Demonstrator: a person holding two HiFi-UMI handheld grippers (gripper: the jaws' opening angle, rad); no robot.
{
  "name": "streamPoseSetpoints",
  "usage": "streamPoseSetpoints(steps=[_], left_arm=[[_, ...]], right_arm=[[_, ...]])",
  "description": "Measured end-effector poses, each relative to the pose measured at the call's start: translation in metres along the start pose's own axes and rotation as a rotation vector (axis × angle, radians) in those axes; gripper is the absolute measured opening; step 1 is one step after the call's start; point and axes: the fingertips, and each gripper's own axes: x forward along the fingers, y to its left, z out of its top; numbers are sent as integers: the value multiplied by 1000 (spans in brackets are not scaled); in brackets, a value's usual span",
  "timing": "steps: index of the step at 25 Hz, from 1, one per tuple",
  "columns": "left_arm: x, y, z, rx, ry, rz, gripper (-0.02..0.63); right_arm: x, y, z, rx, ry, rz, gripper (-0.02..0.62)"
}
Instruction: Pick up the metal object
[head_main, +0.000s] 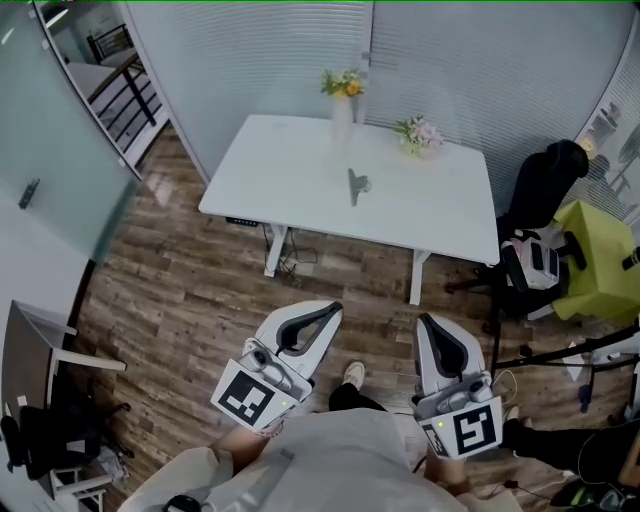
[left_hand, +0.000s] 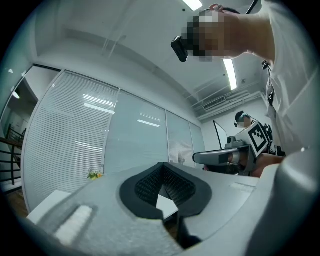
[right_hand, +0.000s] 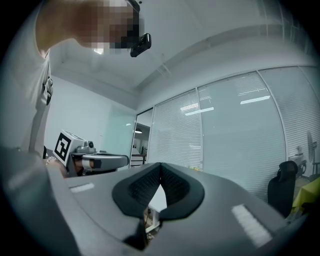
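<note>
1. Left tongs (head_main: 331, 310): held low in front of the person and pointing ahead toward the white bench (head_main: 300, 200). In the left gripper view the two black ribbed pads (left_hand: 145, 187) meet at their tips. The jaws are pressed together and nothing is pinched between them. The marker cube (head_main: 247, 395) sits at the rear end, closest to the person's body.

2. Floor (head_main: 180, 290): wood planks cover the stretch between both tongs and the bench. A shoe (head_main: 352, 375) shows just behind the tips, in the gap between the two tongs.

3. Metal object (head_main: 356, 185): it lies on the bench top, well ahead of both tongs and roughly in line with the gap between them. Neither pair of tongs touches it. Beyond it, at the far edge of the bench, stands a white vase (head_main: 342, 115) with yellow flowers. A small pale bouquet (head_main: 418, 133) lies to the right of the vase, ahead of the right tongs.

4. Right tongs (head_main: 424, 322): held beside the left tongs, apart from them, and pointing the same way. In the right gripper view the pads touch at the tips. The jaws are pressed together and hold nothing. In the head view their own cube is at the bottom edge, near the person.

5. To the right of the right tongs and farther ahead stands a black chair (head_main: 545, 180), with a yellow-green cover (head_main: 598, 260) just beside it.
</note>
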Motion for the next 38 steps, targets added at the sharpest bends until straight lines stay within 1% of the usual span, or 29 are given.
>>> streamPoseSetpoints(steps=[6,10,16,21,29,38], left_arm=[[62,8,-7,10,15,-2,5],[96,15,-11,9,10,3,5],[128,25,-27,-1,28,8,5],[147,47,-37,-16,30,27,5],[184,103,-50,-14,24,32,5],[246,200,-60,-20,15,32,5]], right_arm=[[17,-61,-6,9,-1,5,5],[29,-93,-15,16,9,19,5],[49,-122,-29,22,36,46,5],[73,-136,-37,21,43,68,5],[134,-163,-50,19,48,82,5],[240,-209,-59,5,57,84,5]])
